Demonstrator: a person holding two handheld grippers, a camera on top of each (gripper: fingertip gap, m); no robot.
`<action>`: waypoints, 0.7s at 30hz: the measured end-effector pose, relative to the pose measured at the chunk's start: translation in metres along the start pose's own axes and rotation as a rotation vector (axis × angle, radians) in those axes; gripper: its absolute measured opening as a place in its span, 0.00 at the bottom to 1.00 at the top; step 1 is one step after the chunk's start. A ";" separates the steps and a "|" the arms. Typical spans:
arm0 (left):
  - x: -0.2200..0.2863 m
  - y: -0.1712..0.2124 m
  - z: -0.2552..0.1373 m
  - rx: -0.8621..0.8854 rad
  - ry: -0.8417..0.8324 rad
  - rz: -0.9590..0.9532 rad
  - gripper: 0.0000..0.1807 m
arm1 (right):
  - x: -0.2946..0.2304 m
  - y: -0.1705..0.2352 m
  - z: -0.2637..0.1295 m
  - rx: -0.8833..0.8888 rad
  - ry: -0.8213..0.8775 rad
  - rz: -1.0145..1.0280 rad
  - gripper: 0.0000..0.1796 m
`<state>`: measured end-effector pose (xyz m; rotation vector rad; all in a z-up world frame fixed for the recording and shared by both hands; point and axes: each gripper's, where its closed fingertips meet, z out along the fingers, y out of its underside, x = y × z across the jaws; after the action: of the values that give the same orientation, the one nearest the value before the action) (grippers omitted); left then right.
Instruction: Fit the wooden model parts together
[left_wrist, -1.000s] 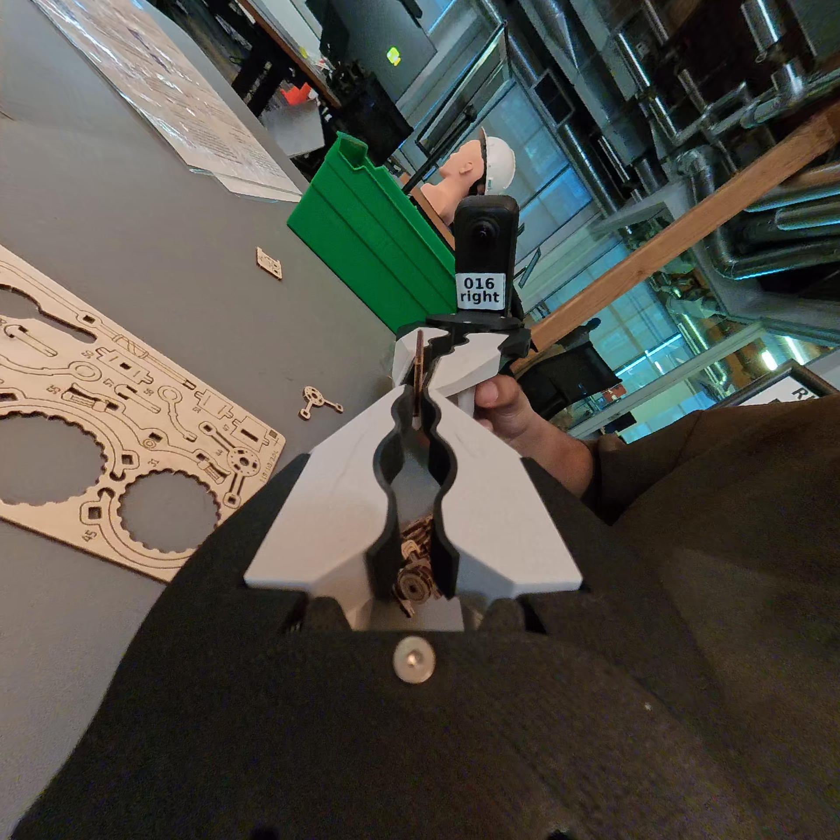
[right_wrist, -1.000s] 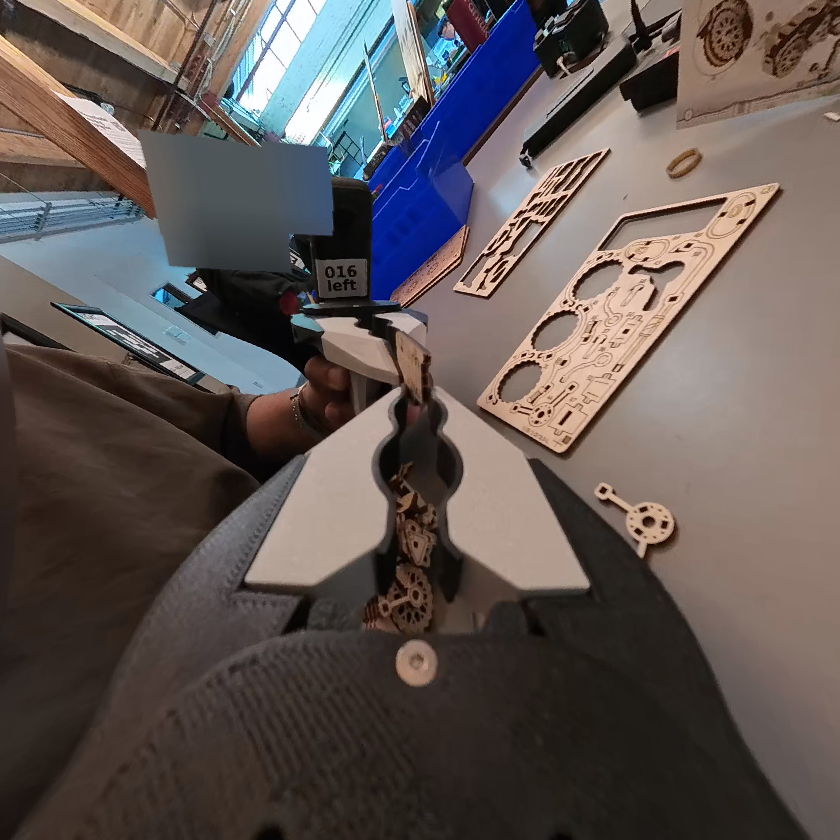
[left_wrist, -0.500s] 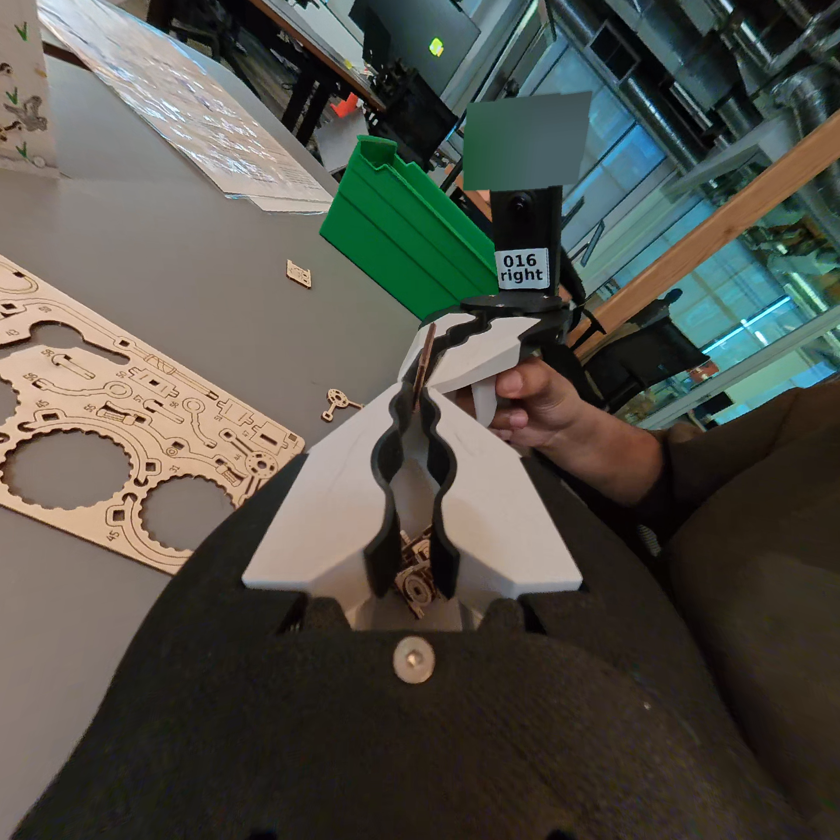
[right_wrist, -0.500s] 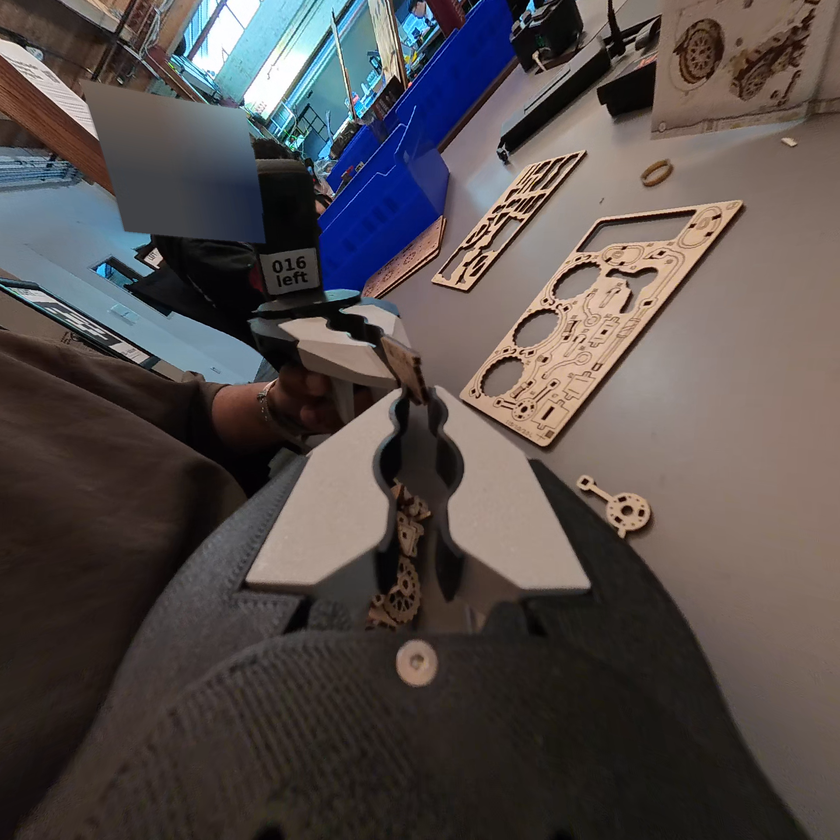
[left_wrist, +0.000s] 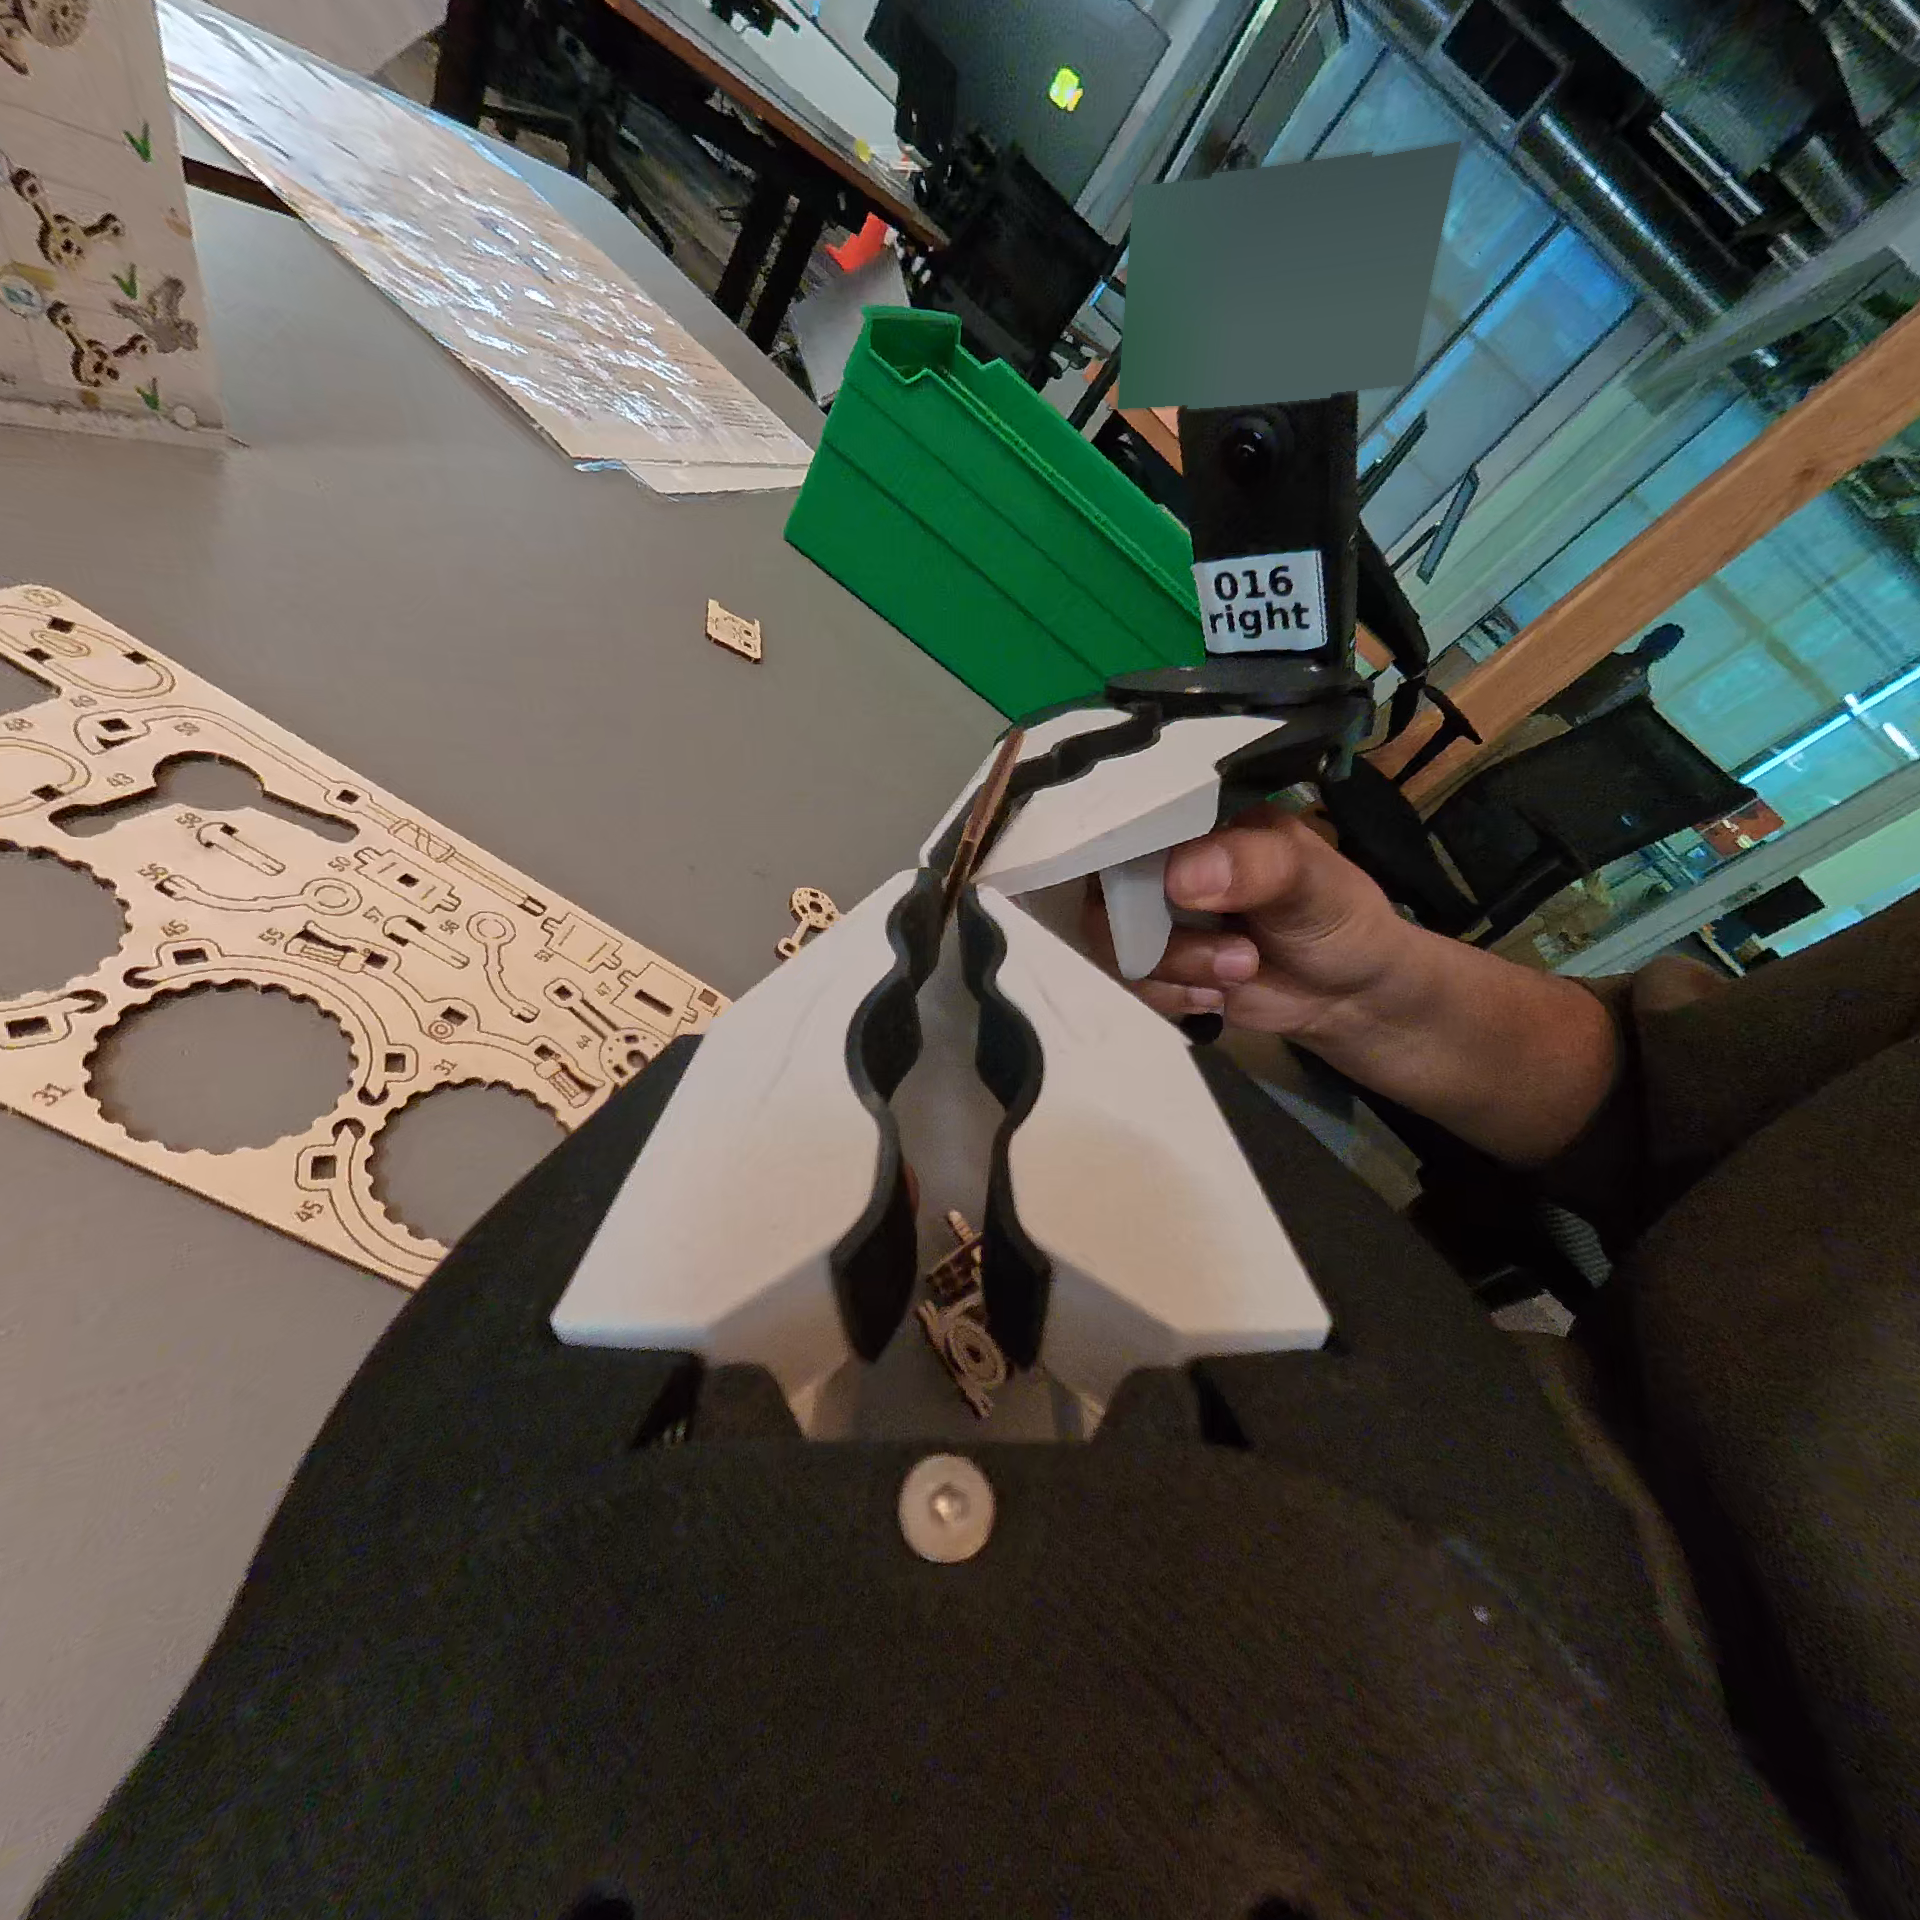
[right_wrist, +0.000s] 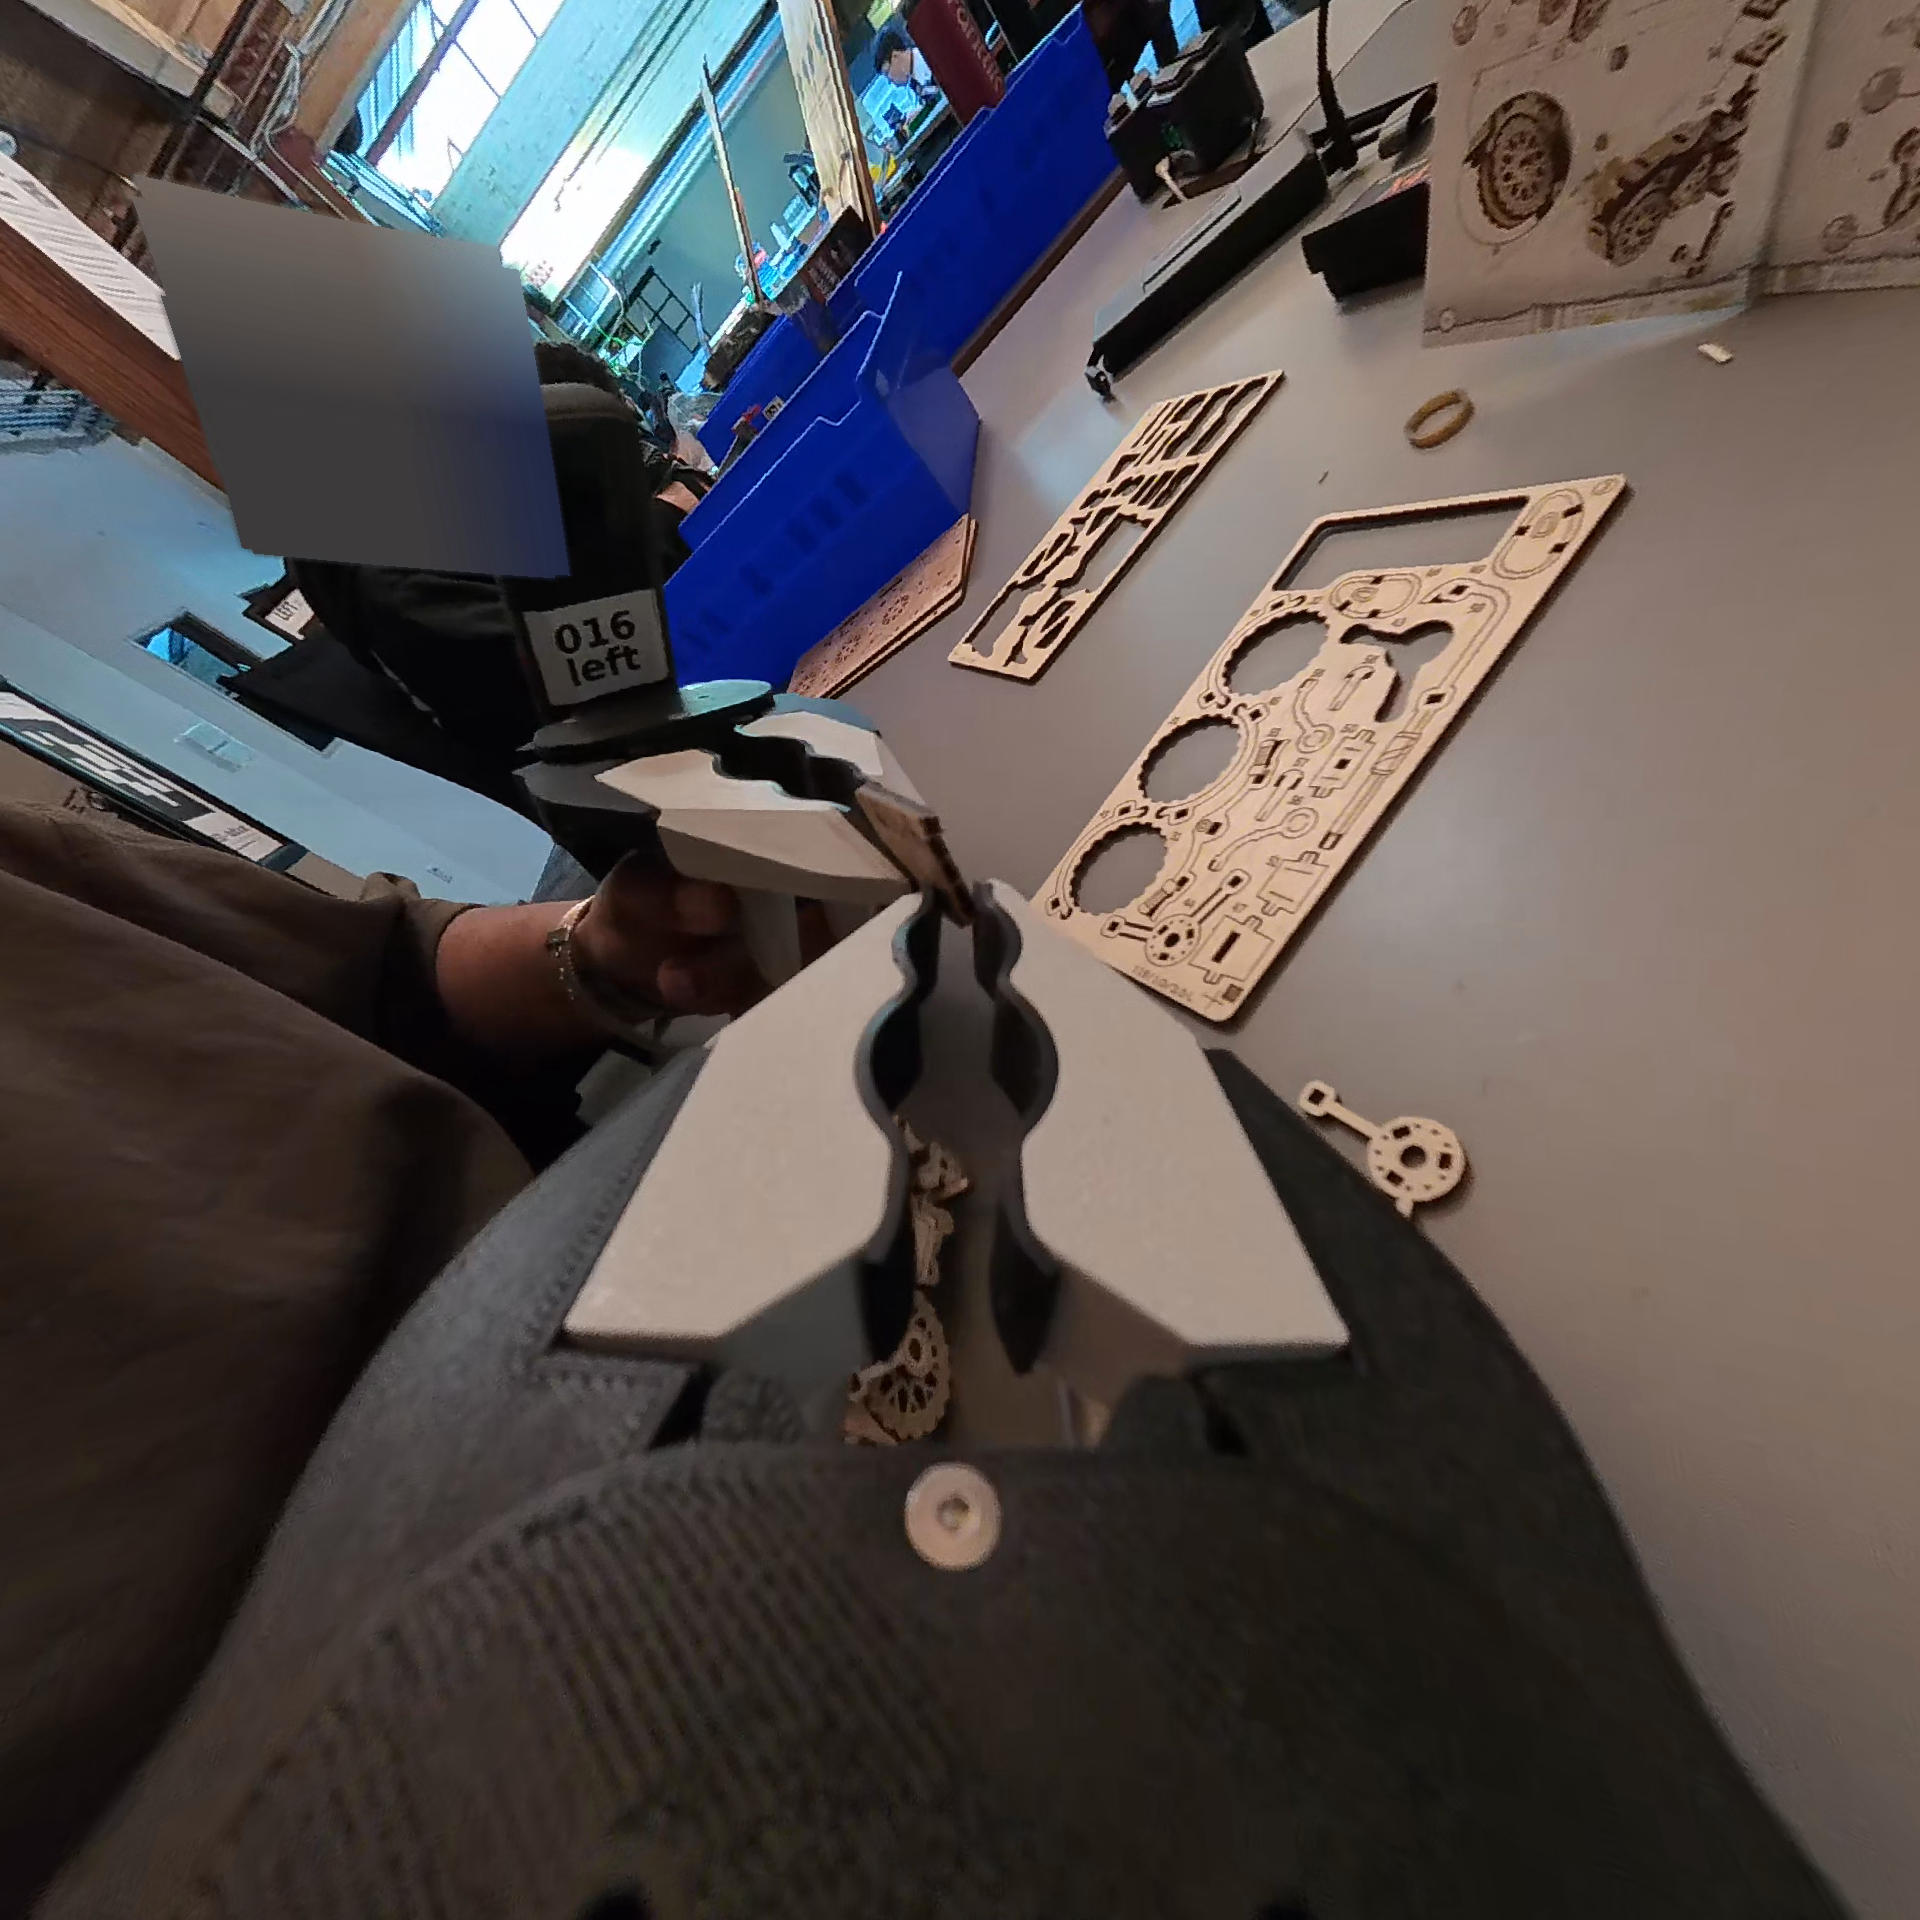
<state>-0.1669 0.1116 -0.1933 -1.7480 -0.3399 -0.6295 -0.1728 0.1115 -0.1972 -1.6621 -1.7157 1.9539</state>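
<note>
A small flat wooden plate (right_wrist: 914, 844) is held above the grey table between both grippers, which meet tip to tip. In the left wrist view it shows edge-on (left_wrist: 979, 821). My left gripper (left_wrist: 943, 902) is shut on its lower end, and it also shows in the right wrist view (right_wrist: 868, 805). My right gripper (right_wrist: 958, 916) is shut on the plate's other end, and it also shows in the left wrist view (left_wrist: 1000, 774). Through the gap between my fingers I see a cluster of wooden gear parts (right_wrist: 909, 1371) lower down (left_wrist: 966, 1340).
A punched-out wooden sheet (left_wrist: 260, 997) (right_wrist: 1340, 748) lies on the table, with a second sheet (right_wrist: 1122, 520) beyond. A key-shaped part (right_wrist: 1392, 1148) (left_wrist: 805, 920) and a small square piece (left_wrist: 734, 630) lie loose. A green bin (left_wrist: 987, 561), blue bins (right_wrist: 831, 520) and a standing instruction sheet (right_wrist: 1662, 156) edge the table. The tips of both grippers are at nearly the same place.
Both grippers have stayed joined on the plate and have swung together, so more of the table shows in both views. The right gripper now leans more steeply over my left.
</note>
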 end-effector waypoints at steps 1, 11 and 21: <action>0.000 0.000 0.000 -0.004 -0.002 0.007 0.01 | 0.000 0.000 0.000 0.000 0.002 0.000 0.02; -0.014 -0.001 -0.003 -0.018 0.012 -0.084 0.00 | 0.015 -0.001 0.003 -0.009 0.146 -0.176 0.07; -0.013 -0.002 -0.003 -0.005 0.016 -0.119 0.00 | 0.014 -0.002 0.004 -0.011 0.166 -0.206 0.08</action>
<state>-0.1789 0.1105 -0.1990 -1.7360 -0.4338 -0.7293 -0.1822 0.1183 -0.2055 -1.5328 -1.7584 1.6710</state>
